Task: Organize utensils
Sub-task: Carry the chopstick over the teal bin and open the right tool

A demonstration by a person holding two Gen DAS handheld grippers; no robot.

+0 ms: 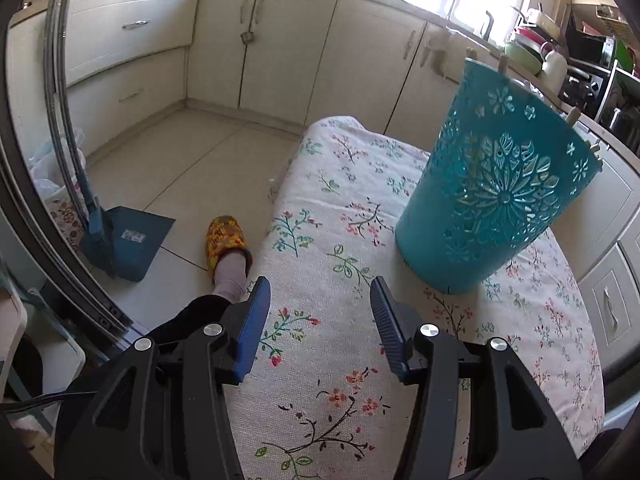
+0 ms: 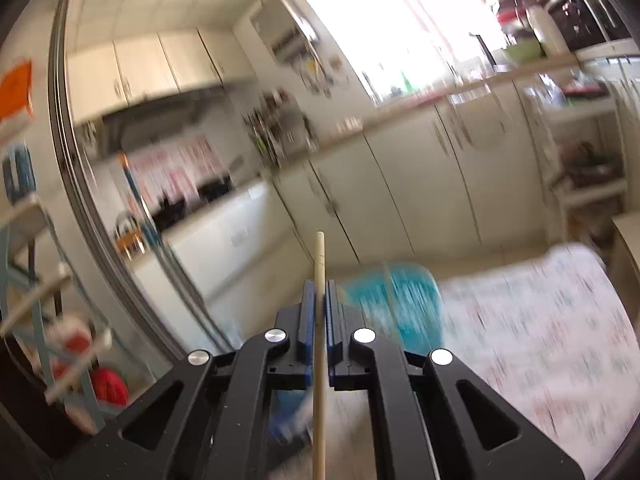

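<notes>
Covering table (image 1: 320,360): floral cloth (image 1: 340,208); cream kitchen cabinets (image 1: 280,48).

- Left gripper (image 1: 320,300): jaws parted, nothing between them, tilted down just short of the teal holder (image 1: 496,184).
- Right gripper (image 2: 319,292): clamped on a thin wooden stick (image 2: 319,344), seemingly above that holder; view blurred.

A teal holder (image 1: 496,196) with cut-out flower patterns stands on a white tablecloth (image 1: 320,240) printed with small coloured floral sprigs.
</notes>
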